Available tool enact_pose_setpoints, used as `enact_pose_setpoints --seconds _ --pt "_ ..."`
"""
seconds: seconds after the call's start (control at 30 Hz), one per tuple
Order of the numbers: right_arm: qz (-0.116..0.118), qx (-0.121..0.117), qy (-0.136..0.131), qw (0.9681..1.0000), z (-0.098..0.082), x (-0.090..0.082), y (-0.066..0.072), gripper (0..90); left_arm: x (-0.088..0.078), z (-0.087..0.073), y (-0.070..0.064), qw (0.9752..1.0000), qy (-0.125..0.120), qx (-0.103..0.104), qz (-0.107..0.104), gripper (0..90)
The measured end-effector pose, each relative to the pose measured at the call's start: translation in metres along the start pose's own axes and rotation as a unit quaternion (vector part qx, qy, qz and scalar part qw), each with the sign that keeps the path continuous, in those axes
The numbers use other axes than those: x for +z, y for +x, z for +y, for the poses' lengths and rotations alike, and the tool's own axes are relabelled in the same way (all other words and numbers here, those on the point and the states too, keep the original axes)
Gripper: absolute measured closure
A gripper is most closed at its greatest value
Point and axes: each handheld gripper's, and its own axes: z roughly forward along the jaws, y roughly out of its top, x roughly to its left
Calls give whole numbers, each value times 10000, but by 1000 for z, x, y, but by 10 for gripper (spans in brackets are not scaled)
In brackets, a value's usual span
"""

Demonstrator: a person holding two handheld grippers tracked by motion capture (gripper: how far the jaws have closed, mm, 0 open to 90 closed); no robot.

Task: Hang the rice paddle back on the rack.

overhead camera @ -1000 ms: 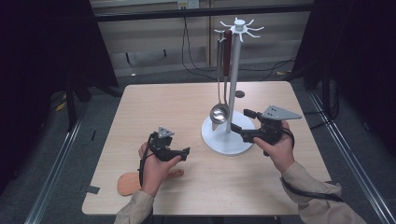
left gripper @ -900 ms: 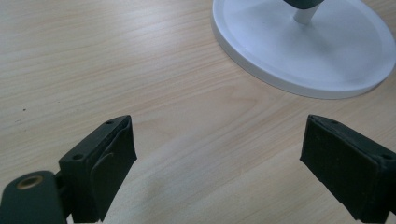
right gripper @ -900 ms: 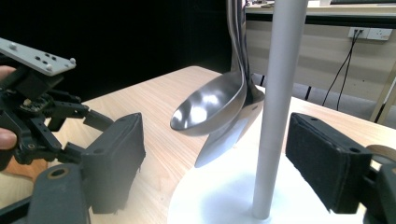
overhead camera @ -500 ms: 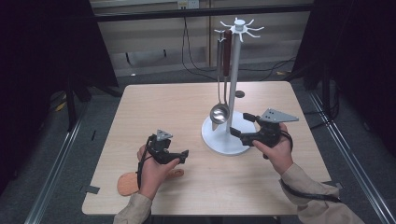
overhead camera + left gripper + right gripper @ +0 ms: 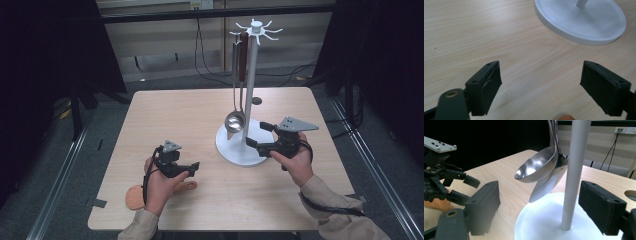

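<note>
The left gripper (image 5: 192, 169) sat low over the table (image 5: 190, 115), its jaws released and wide, though they had just been drawing in a little, with nothing but bare wood between them. Right below that gap, at the near end of the jaws, the tip of a wooden spatula handle (image 5: 564, 117) showed; the wooden spatula (image 5: 136, 196) itself lay flat under the left hand (image 5: 159, 186), its rounded blade sticking out toward the table's near edge. Beyond the left jaws, up and to one side, lay the white round base (image 5: 584, 22) of the utensil stand (image 5: 251, 85). The right gripper (image 5: 257, 136) was held level at the stand, jaws parted and pressing on nothing. In the right gripper view the stand's grey pole (image 5: 574, 175) rose between the two jaws, nearer to the jaw at that view's right, with a clear gap on both sides of it. A steel ladle (image 5: 537, 168) hung from the stand just above and between those jaws, its bowl tilted, and a second steel utensil (image 5: 547, 186) hung close behind it, its shape hard to make out. The right hand (image 5: 295, 162) rested near the base's edge.
</note>
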Motion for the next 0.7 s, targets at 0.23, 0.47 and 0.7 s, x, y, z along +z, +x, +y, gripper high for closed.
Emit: enact_pose_setpoints --seconds 0.23,0.47,0.7 --pt "52 -31 31 10000 -1 2 1 167 -3 -1 1 9999 -6 -16 -130 190" --pt "64 43 16 10000 0 1 1 166 -7 -6 2 9989 171 47 -429 350" --pt "102 26 14 9999 1 2 0 166 -10 -10 0 9983 262 127 -501 362"
